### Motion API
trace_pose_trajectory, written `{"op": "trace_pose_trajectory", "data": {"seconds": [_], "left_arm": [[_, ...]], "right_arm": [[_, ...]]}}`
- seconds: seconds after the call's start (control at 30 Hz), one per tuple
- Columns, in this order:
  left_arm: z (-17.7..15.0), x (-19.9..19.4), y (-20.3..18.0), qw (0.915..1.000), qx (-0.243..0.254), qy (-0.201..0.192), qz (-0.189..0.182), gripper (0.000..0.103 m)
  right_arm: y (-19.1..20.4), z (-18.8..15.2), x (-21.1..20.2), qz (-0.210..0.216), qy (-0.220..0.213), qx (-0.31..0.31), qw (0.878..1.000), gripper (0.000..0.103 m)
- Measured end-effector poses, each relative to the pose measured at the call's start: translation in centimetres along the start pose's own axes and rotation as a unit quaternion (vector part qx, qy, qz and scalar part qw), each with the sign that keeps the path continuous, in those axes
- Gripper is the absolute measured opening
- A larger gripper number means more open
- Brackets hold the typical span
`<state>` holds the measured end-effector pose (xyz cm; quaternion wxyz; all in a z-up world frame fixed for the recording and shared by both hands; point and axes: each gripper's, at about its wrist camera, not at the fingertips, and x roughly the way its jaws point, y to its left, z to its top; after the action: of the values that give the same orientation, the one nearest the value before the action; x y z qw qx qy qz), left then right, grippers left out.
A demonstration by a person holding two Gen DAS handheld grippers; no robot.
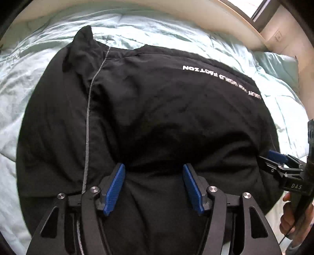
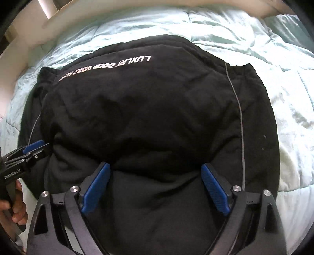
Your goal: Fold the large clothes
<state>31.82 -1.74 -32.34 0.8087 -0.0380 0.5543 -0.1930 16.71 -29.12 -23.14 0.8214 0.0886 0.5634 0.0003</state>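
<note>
My left gripper (image 1: 154, 170) hangs over the near edge of the black jacket (image 1: 157, 109), tilted steeply down at it. Its two blue pads (image 1: 114, 188) stand well apart, and the only thing in the gap between them is a soft bulge of black fabric lying below. Neither pad presses on the cloth, so this gripper holds nothing.

My right gripper (image 2: 156, 170) sits beside it over the same near edge, its jaws spread wider than the left's. The blue pads (image 2: 96, 188) there also frame a fold of the jacket without pinching it. From the left wrist view I can see the right gripper at the far right of the frame, with my right hand (image 1: 292, 215) wrapped round its handle. From the right wrist view the left gripper shows at the left edge, my left hand (image 2: 16, 206) gripping it from below.

The jacket lies folded into a broad, puffy bundle in the middle of the bed, on a pale mint-green comforter (image 1: 39, 64). White lettering (image 2: 106, 67) runs across its far part, upside down to me. A thin grey piping line (image 1: 88, 117) runs down the jacket's left side, and another (image 2: 238, 109) down its right side. Beyond the bed a cream wall (image 1: 157, 5) shows.
</note>
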Motion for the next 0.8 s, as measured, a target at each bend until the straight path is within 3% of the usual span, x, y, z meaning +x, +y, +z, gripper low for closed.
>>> {"op": "trace_pose_trajectory", "data": {"seconds": [0.03,0.13,0.2,0.27,0.33,0.37,0.53,0.67,0.8], "left_arm": [[0.4,-1.0,-0.1,0.9999,-0.003,-0.004,-0.013,0.063],[2.2,-3.1,-0.6,0.9982,-0.010,-0.032,-0.050,0.063],[3.6,-2.9,-1.0,0.9970,-0.022,-0.039,-0.063,0.063],[4.7,-1.3,-1.1,0.9980,-0.029,-0.034,-0.045,0.063],[5.3,1.3,-1.1,0.9991,-0.037,-0.005,-0.018,0.063],[5.6,2.5,-0.6,0.9987,-0.047,0.002,-0.021,0.063],[6.6,2.1,0.1,0.9979,-0.048,0.000,-0.045,0.064],[6.4,-1.4,1.2,0.9969,-0.045,-0.013,-0.064,0.064],[5.2,-5.1,2.7,0.9973,-0.042,-0.027,-0.054,0.064]], "right_arm": [[-0.1,0.5,-1.0,0.010,-0.008,0.003,1.000,0.082],[0.1,3.2,-3.4,-0.007,-0.056,-0.001,0.998,0.081],[0.5,5.7,-2.5,-0.016,-0.058,-0.002,0.998,0.081],[0.5,7.3,0.2,-0.013,-0.036,0.006,0.999,0.079],[0.1,8.2,3.2,-0.007,-0.007,0.019,1.000,0.081],[-0.2,8.5,4.1,-0.004,-0.002,0.023,1.000,0.081],[-0.9,8.1,3.4,0.014,0.002,0.019,1.000,0.083],[-2.7,7.2,-0.4,0.062,-0.025,0.032,0.997,0.083],[-4.6,5.1,-3.6,0.072,-0.047,0.047,0.995,0.083]]}}
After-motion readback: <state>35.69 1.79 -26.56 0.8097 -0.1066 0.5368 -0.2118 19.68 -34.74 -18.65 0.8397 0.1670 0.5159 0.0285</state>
